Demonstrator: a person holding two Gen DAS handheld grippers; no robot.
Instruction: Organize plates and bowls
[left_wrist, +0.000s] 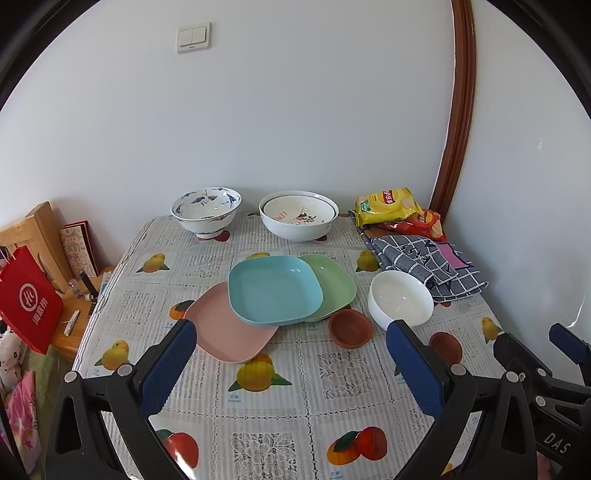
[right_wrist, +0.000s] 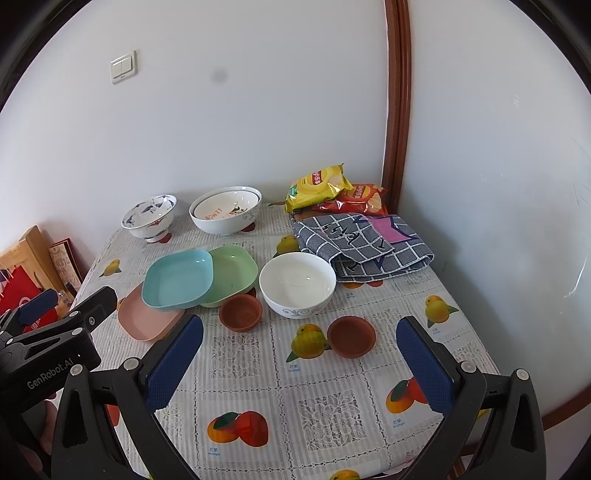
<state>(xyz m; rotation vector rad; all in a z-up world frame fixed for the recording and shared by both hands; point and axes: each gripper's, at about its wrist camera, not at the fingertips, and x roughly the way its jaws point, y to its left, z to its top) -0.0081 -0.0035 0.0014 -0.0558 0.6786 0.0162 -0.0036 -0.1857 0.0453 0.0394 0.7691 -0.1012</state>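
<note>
Three square plates overlap mid-table: a blue plate (left_wrist: 275, 290) (right_wrist: 178, 278) lies on top of a green plate (left_wrist: 334, 284) (right_wrist: 234, 271) and a pink plate (left_wrist: 231, 332) (right_wrist: 146, 319). A plain white bowl (left_wrist: 400, 302) (right_wrist: 297, 284) sits to their right. Two small brown dishes (left_wrist: 350, 327) (right_wrist: 241, 312) rest nearer me, the second (left_wrist: 446, 346) (right_wrist: 351, 336) further right. At the back stand a blue-patterned bowl (left_wrist: 205, 210) (right_wrist: 149, 216) and nested white bowls (left_wrist: 298, 215) (right_wrist: 226, 209). My left gripper (left_wrist: 291, 347) and right gripper (right_wrist: 301, 345) hover open above the table's near part, holding nothing.
Yellow and red snack bags (left_wrist: 389, 206) (right_wrist: 321, 184) and a folded checked cloth (left_wrist: 424, 264) (right_wrist: 364, 245) fill the back right corner by the wall. A red bag (left_wrist: 27, 299) and wooden furniture stand off the table's left edge. The fruit-print tablecloth (left_wrist: 266, 417) (right_wrist: 266, 398) covers the table.
</note>
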